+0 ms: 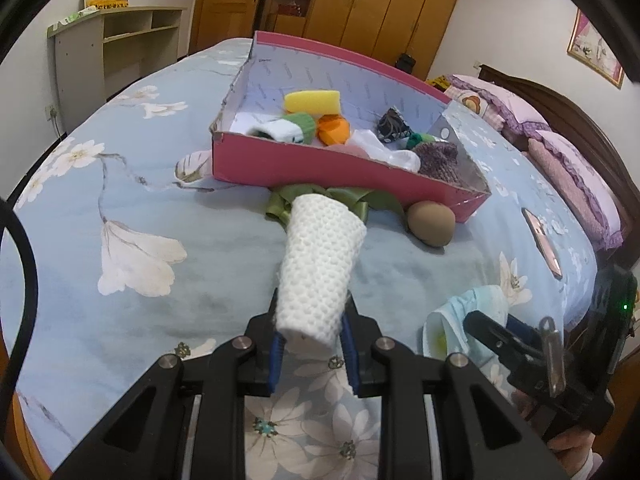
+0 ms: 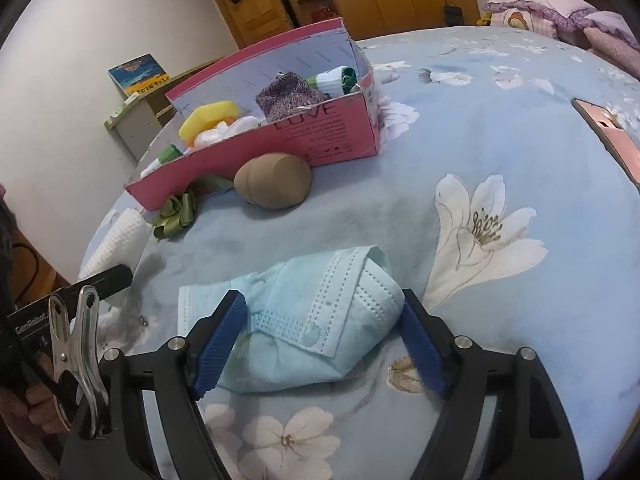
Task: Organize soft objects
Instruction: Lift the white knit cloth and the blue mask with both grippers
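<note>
Step in hand: we judge two pickups under way, each meant for the pink box (image 1: pixel 280 164) on the bed (image 1: pixel 200 248).
Left gripper (image 1: pixel 312 354): jaws clamped on the near end of the white knitted sleeve (image 1: pixel 320 264); its far end reaches toward the box's near wall.
Right gripper (image 2: pixel 320 344): jaws spread wide, straddling the folded face mask (image 2: pixel 304 320) without pressing it; the mask lies flat on the bed, well short of the box.
Doing it well: we should lower the right pads to the bedspread, then close on the mask's thick folded hem, not on the loose ply; the sleeve needs a lift high enough to clear the box wall.
Materials: sleeve is open waffle knit, tapered, floppy; mask is thin pleated nonwoven with stitched edges, likely to slip.
Shapes nearby: tan rounded soft lump (image 2: pixel 274 184) and green ribbon bow (image 2: pixel 176 216) lie against the box's near wall.
Box: rigid card, already holding a yellow sponge (image 1: pixel 312 102) and socks.
</note>
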Available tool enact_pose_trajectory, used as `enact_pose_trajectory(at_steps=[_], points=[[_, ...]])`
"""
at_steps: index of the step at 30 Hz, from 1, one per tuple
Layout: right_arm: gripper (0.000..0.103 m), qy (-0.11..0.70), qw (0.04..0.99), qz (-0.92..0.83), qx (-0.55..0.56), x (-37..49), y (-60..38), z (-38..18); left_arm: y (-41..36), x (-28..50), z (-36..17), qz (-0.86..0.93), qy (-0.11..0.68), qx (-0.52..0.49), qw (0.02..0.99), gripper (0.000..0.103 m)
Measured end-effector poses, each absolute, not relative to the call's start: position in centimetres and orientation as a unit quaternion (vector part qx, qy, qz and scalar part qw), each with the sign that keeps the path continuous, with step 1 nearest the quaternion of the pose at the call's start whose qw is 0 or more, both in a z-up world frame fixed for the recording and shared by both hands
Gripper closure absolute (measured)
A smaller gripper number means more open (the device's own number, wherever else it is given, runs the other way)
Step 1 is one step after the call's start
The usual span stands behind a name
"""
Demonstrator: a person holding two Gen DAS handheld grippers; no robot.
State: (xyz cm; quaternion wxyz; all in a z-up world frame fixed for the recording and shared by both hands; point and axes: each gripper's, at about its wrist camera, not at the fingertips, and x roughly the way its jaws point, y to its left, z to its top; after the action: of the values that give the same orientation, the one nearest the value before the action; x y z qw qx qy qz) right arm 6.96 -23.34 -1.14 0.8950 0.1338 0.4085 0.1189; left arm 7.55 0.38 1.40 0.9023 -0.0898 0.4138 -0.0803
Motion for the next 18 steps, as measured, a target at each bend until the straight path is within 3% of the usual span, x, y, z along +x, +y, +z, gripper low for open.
enact_pose_trajectory(at_steps=[3,5,8,11,18], points=[[0.033,0.409,0.894,0.116,0.141,6.7,-23.7,-1.0,0.3,7.5,1.3,-0.083,0.415,-0.089,0.902,0.078],[0.050,0.407,0.894,0.117,0.149,6.5,-23.9,-0.9,0.3,7.3,1.4,-0.085,0.413,-0.089,0.902,0.078],[0.064,0.401,0.891,0.136,0.162,6.1,-23.9,-0.6,0.2,7.1,1.7,-0.085,0.408,-0.087,0.905,0.078],[0.070,0.388,0.897,0.144,0.153,5.8,-23.4,-0.1,0.4,6.9,2.1,-0.084,0.403,-0.088,0.907,0.078],[0.073,0.345,0.915,0.163,0.131,5.1,-22.5,3.0,0.9,6.9,3.7,-0.083,0.389,-0.094,0.913,0.078]])
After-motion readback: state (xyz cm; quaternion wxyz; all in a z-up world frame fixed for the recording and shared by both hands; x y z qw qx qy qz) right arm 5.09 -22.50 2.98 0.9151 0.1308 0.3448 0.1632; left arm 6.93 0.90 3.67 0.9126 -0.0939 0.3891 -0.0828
